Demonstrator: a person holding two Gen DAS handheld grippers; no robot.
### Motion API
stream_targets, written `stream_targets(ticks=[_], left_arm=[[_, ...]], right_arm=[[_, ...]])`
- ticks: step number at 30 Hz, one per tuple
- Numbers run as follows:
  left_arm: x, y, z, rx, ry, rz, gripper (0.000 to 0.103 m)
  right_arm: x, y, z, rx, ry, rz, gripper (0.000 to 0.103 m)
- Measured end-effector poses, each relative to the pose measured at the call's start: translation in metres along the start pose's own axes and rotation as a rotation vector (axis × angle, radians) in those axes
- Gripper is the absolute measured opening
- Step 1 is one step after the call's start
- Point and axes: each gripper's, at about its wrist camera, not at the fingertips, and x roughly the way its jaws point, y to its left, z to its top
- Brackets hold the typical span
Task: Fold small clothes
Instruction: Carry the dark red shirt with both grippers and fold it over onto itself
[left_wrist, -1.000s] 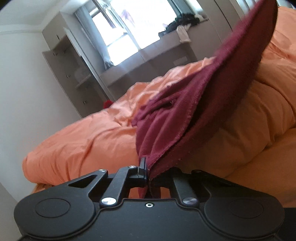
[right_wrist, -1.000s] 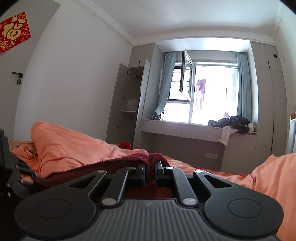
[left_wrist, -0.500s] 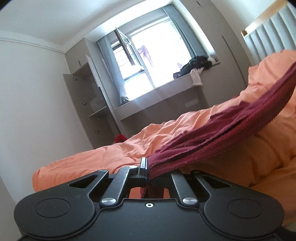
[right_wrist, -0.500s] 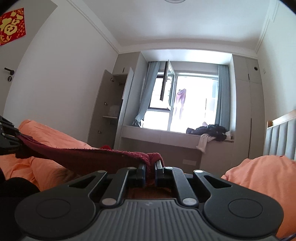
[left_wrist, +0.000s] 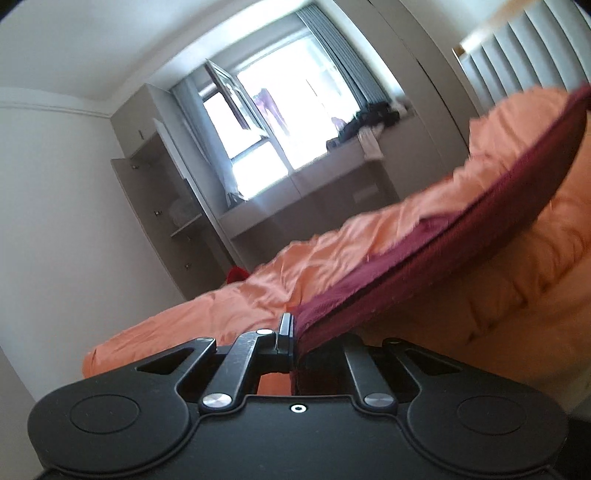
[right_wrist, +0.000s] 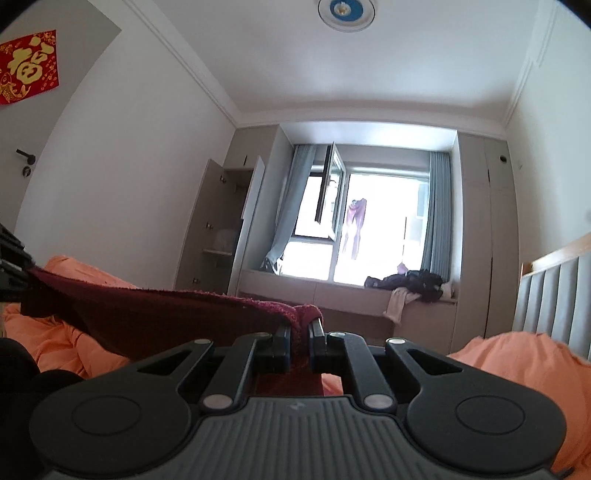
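- While both wrist views tilt up toward the window wall, the left gripper (left_wrist: 295, 341) has its jaws pinched on one edge of the maroon garment (left_wrist: 436, 251); only the left finger shows clearly, the other sits behind the cloth.
- From the left jaws the garment runs forward and up to the right as a taut band, raised off the orange duvet (left_wrist: 517, 280) — its far end leaves the frame at upper right.
- The right gripper (right_wrist: 300, 341) has its jaws narrow, with a bunched fold of the maroon garment (right_wrist: 155, 314) clamped between them; cloth spills over the left finger.
- From the right jaws the garment stretches away to the left, held in the air above the duvet (right_wrist: 517, 354), to a dark piece of hardware at the left frame edge — too cropped to identify.
- Ahead of both jaws: an open window (right_wrist: 369, 229) with grey curtains, something purple hanging outside it, and a pile of dark clothes (right_wrist: 410, 282) on the ledge.
- Left of the right jaws, high on the wall, a red wall decoration (right_wrist: 27, 66).
- Right of the right jaws, a padded grey headboard (right_wrist: 554, 291).
- The left view is motion-blurred.
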Motion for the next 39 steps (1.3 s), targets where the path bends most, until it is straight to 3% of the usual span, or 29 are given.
stream_targets(ticks=[5,12,19,25,33,39], left_arm=[[0.018,0.008,-0.006,-0.022,0.061,-0.022,0.011],[0.061,0.017,0.007,-0.016,0.085,-0.045,0.012],[0.152,0.022,0.053,-0.053,0.084,-0.056,0.012],[0.257,0.038,0.086,-0.177,0.179,-0.099,0.012],[0.375,0.041,0.083,-0.219,0.38,-0.21,0.016],[0.416,0.051,0.071,-0.242,0.431,-0.282,0.034]], right_arm=[[0.017,-0.003,-0.007,0.005,0.035,0.001,0.009],[0.063,-0.012,-0.019,0.018,0.092,-0.016,0.009],[0.151,-0.043,-0.025,0.103,0.152,-0.02,0.009],[0.253,-0.062,-0.027,0.086,0.209,0.0,0.009],[0.364,-0.078,-0.067,0.13,0.388,0.045,0.009],[0.392,-0.094,-0.1,0.24,0.474,0.043,0.009]])
